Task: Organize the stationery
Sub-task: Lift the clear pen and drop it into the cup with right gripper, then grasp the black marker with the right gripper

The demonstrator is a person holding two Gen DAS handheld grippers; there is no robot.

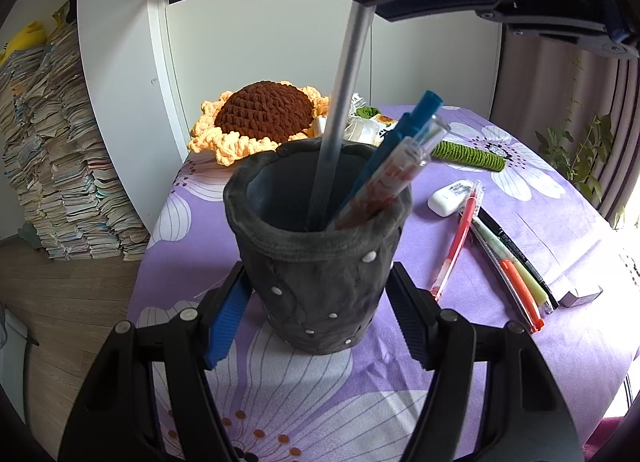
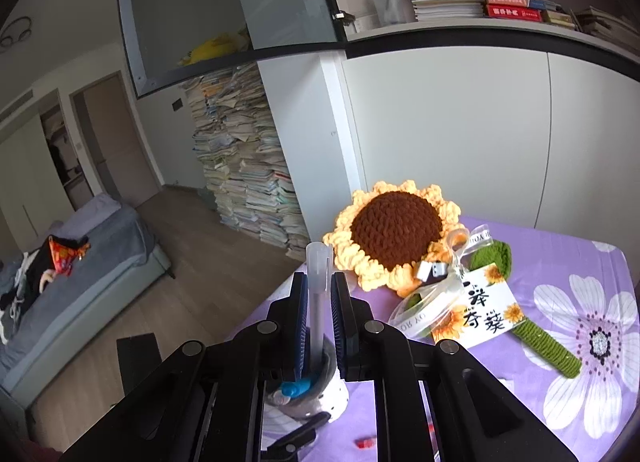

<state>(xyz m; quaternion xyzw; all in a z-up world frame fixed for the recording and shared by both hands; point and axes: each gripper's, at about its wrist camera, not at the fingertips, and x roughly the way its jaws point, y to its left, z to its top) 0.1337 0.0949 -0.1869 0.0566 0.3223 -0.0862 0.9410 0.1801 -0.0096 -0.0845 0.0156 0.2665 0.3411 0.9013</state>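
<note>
The grey pen holder (image 1: 320, 250), a soft dark cup with pale dots, stands on the purple flowered tabletop (image 1: 520, 230) toward its near left part. The left gripper (image 1: 316, 322) brackets its base, jaws closed in against the cup's sides to steady it. Inside lean a blue pen (image 1: 400, 138) and a clear pen with red print (image 1: 384, 182).

A translucent grey pen (image 1: 344, 102) stands nearly upright with its lower end already inside the cup. The right gripper (image 2: 319, 302) holds it near the capped top, jaws almost fully closed on the barrel. So the step in hand looks like dropping this pen into the holder. The next move calls for lowering it a little further, then parting the jaws so it slides down without catching the two pens already there or tipping the soft cup.

Toward the right edge more pens (image 1: 500, 254) and a white eraser (image 1: 450, 198) lie waiting, with a small silver-grey block (image 1: 580, 296) nearer the edge. At the far edge lies a crocheted sunflower (image 2: 396, 234) with a green stem (image 2: 548, 346); its card (image 2: 476, 310) bears Chinese characters I cannot read with confidence, and the ribbon (image 2: 416, 318) shows "FOR YOU" only in part.
</note>
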